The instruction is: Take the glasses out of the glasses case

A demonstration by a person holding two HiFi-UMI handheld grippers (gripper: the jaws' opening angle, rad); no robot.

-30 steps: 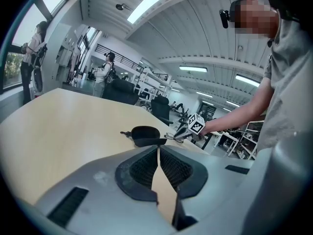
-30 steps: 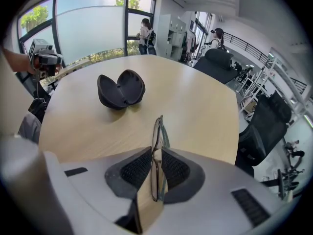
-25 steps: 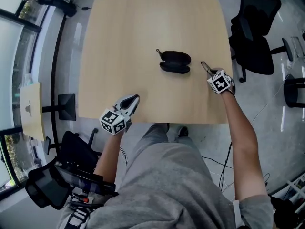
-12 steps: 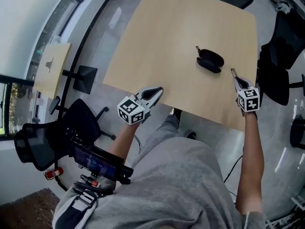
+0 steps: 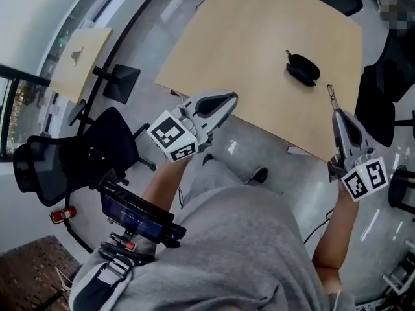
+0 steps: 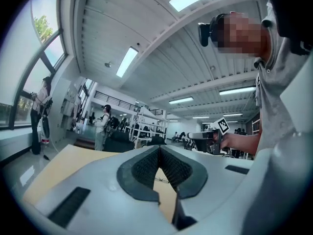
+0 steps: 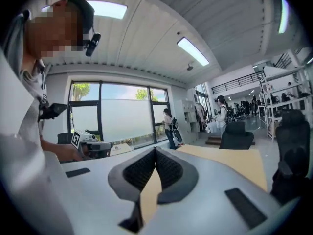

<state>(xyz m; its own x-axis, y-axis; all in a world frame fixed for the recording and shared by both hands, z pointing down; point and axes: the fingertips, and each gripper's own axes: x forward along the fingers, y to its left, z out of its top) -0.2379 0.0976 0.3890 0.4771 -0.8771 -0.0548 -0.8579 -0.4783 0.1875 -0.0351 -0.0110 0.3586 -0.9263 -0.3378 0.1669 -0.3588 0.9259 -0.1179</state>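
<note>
A dark glasses case (image 5: 303,68) lies on the pale wooden table (image 5: 259,50) toward its far right; the glasses cannot be made out. My left gripper (image 5: 232,97) hangs at the table's near edge, well left of the case, jaws shut and holding nothing (image 6: 159,149). My right gripper (image 5: 331,91) is lifted off the table's right edge, short of the case, its tip pointing toward it, jaws shut and bare (image 7: 155,151). Both gripper views look level across the room. Neither shows the case.
A black office chair (image 5: 71,161) and a small side table (image 5: 81,60) stand at the left. More dark chairs (image 5: 379,76) stand right of the table. Several people stand far off by the windows and shelving in the gripper views.
Both grippers have drawn back from the table toward my body and risen. The head view has swung, so the case now sits farther off at the upper right.
</note>
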